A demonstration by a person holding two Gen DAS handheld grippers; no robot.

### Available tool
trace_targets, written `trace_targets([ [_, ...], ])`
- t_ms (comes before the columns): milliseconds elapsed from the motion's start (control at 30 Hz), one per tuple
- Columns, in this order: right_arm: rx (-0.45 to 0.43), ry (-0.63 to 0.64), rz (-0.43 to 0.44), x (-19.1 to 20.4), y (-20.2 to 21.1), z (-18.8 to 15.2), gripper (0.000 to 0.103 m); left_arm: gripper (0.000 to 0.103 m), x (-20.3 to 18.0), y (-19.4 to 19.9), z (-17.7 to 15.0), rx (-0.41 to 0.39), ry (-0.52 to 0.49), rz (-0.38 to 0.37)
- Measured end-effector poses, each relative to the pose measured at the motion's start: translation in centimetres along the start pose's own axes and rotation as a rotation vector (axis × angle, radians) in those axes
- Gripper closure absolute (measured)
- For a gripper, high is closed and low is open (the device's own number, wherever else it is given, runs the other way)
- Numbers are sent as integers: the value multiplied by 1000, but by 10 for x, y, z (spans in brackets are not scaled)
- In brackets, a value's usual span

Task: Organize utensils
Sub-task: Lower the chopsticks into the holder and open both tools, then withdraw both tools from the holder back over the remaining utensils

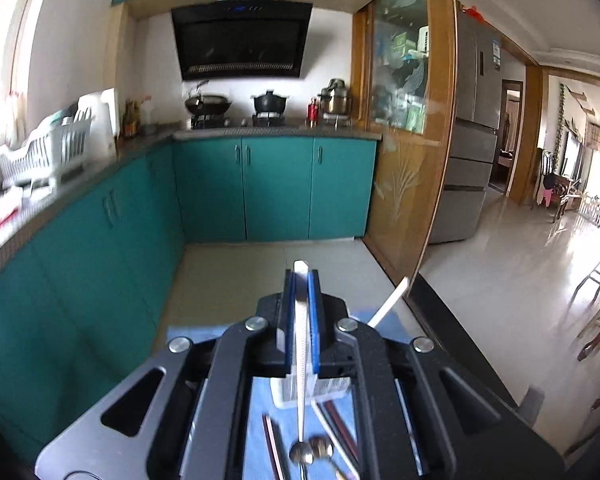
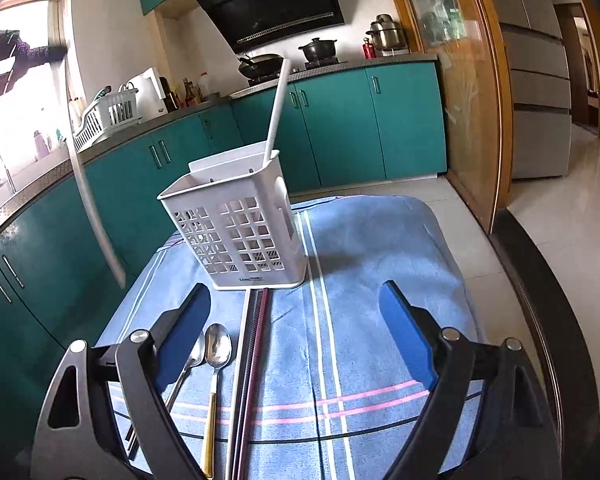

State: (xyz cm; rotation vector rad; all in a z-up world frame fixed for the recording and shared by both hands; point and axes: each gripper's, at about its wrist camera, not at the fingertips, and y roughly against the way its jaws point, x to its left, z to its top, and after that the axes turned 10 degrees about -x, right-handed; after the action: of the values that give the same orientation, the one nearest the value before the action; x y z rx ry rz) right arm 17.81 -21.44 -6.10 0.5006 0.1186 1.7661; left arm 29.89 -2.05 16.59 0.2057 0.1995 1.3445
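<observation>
Right wrist view: the blue striped cloth (image 2: pixel 364 240) covers the worktop, its far edge at 12 o'clock dropping to tiled floor. The right hand-held gripper (image 2: pixel 296 320) is spread wide, holding nothing. A white perforated plastic utensil basket (image 2: pixel 236 232) stands at 11 o'clock with one white chopstick (image 2: pixel 276 108) leaning out. Two steel spoons (image 2: pixel 218 350) and dark chopsticks (image 2: pixel 254 360) lie near it, their lower ends cut off. The left hand-held gripper (image 1: pixel 301 280) pinches a white chopstick (image 1: pixel 300 320), blurred in both views.
</observation>
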Motion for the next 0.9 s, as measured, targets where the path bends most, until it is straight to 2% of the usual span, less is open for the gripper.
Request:
trace_targets([
  [167,4,-17,3,-7,-2,0,19,97,-11,-34,34,-7,1,-1],
  [433,13,-36,2,-15,-6,2,19,97,-14,-83,48,-18,13,48],
  [533,16,-32,2,-16,-7,2,19,97,-12,-101,31,8,12,56],
  [767,25,-26,2,-13,-10,1,19,97,10,-137,-52,131,62,72],
  [867,27,-22,0,-11,-12,0,19,96,17,-138,-78,160,56,95],
  [900,29,-21,1,-10,-13,0,19,93,19,-134,-84,159,59,107],
])
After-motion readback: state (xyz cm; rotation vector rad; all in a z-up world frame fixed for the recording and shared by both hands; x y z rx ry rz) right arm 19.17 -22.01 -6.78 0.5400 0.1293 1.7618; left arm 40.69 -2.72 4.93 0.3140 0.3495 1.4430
